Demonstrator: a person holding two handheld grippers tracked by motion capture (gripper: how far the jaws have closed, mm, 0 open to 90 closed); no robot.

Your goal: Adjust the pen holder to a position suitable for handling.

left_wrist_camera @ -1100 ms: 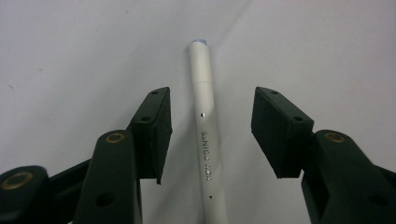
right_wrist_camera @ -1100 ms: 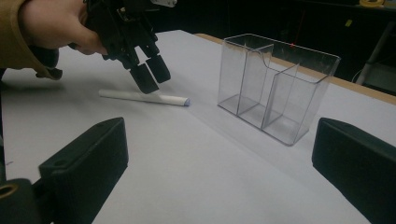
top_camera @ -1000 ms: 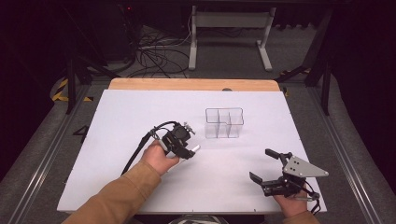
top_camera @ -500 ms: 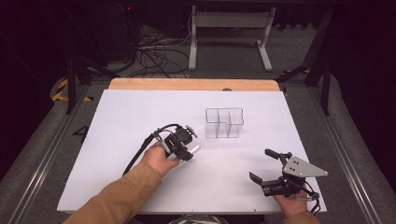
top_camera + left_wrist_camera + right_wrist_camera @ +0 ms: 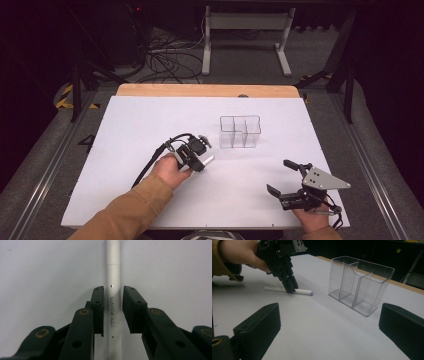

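Observation:
A white pen marked KEY POINTS lies flat on the white table. My left gripper is down over it, open, with one jaw on each side of the barrel and a small gap at the right jaw. From above, the left gripper sits mid-table with the pen's end poking out to its right. The right gripper view shows the left gripper tip-down on the pen. My right gripper rests near the front right, open wide and holding nothing.
A clear plastic organiser with three compartments stands upright just beyond and to the right of the pen, empty. The white table top ends in a wooden strip at the far edge.
My left hand has shifted slightly towards the near edge and settled lower over the pen. The right gripper has not moved.

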